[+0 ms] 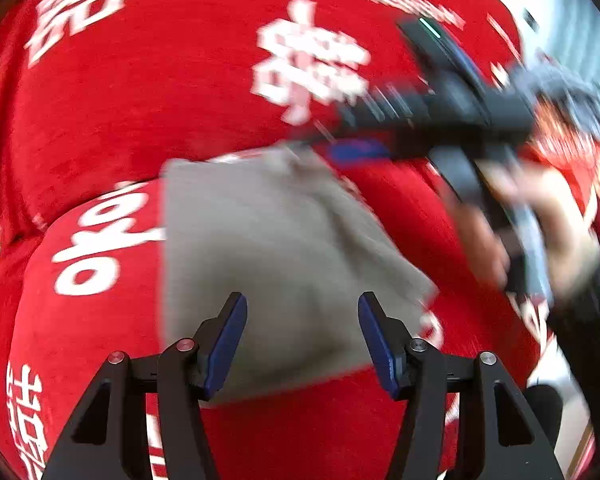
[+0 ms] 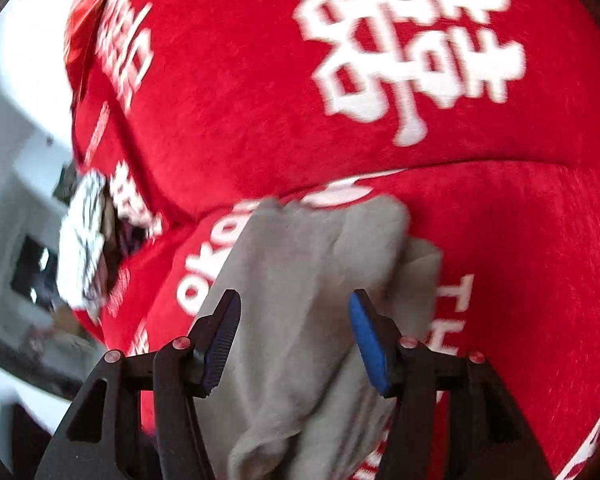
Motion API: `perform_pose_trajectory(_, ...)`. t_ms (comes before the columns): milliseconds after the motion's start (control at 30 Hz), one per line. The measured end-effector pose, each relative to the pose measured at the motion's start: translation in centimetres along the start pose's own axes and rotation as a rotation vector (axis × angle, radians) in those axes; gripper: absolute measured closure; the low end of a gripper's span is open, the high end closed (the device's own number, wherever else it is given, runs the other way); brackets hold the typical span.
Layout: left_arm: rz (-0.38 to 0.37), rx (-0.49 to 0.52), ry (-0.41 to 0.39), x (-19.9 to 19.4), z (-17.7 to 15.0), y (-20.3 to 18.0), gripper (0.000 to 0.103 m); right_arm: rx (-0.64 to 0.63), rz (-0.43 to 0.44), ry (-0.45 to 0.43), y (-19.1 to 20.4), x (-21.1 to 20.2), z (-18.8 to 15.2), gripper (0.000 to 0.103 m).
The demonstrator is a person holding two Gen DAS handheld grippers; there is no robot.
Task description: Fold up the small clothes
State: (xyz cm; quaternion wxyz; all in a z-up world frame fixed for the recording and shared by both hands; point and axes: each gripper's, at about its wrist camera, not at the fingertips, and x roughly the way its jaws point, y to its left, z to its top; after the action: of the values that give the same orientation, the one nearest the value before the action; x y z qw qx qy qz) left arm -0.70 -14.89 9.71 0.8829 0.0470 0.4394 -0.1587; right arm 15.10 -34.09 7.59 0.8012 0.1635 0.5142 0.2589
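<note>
A small grey garment (image 1: 268, 240) lies folded flat on a red cover (image 1: 140, 100) with white lettering. My left gripper (image 1: 302, 300) hovers over the garment's near edge, open, its blue pads apart and pressing on nothing. In the same view my right gripper (image 1: 340, 132) is blurred at the garment's far right corner, with a hand (image 1: 560, 240) holding it. In the right wrist view the grey garment (image 2: 300, 260) looks rumpled and runs under my right gripper (image 2: 295, 296). That gripper is open, and the cloth shows in the gap without being pinched.
The red cover (image 2: 240, 100) lies over soft, rounded cushions with a crease between them. A black-and-white patterned item (image 2: 84, 240) sits at the cover's left edge. Beyond that edge are pale floor and furniture (image 2: 16, 160).
</note>
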Motion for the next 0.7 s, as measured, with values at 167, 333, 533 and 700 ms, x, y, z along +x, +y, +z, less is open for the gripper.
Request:
perform_pose_trajectory(167,0.056,-0.174,0.017,1.8,1.0,5.9,0.044,-0.013,-0.06,0.031,0.9,1.2,-2.0,0.042)
perform_pose_trajectory(333,0.018,-0.28,0.122,5.7,0.0,8.2,0.044,0.088,-0.056,0.014,-0.6,1.6,-2.8,0.09)
perform_pose_trajectory(533,0.024,-0.275,0.121,6.4,-1.8,8.3,0.021,0.167,0.005,-0.053,-3.2,0.1,-5.6,0.091)
perform_pose_trajectory(700,0.017,-0.251,0.109,5.2,-1.5,8.0,0.022,0.208,0.051,-0.063,-4.0,-0.6,-5.7,0.081)
